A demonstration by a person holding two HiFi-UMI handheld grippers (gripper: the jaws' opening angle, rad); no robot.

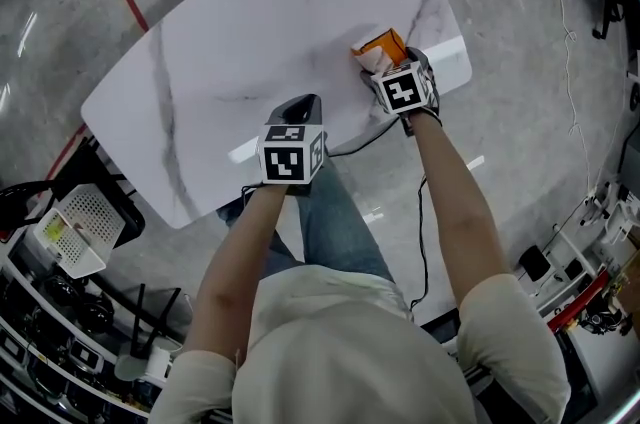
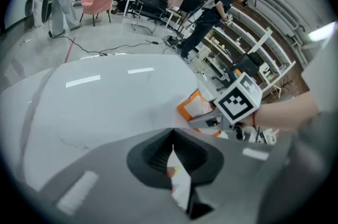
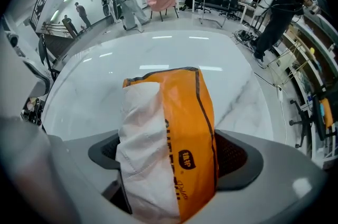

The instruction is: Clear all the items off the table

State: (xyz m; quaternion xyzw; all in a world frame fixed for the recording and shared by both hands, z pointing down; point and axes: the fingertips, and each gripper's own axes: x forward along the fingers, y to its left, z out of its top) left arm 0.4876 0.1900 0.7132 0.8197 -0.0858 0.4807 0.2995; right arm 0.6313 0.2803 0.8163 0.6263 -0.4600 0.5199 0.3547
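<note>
Orange-and-white tissue pack (image 3: pixel 177 128) | clamped upright in right tongs (image 1: pixel 377 67) | over the right end of the white marbled worktop (image 1: pixel 230 42) | left tongs (image 2: pixel 173 138) pinched narrow on a thin white paper slip (image 2: pixel 180 183) | at the worktop's near edge

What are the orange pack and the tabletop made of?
Orange pack in the right tongs: seemingly thin plastic film, shiny and wrinkled, with soft white tissue paper showing at its open side. Tabletop: glossy white with grey veins, marble or a marble-look laminate; I cannot tell which.
</note>
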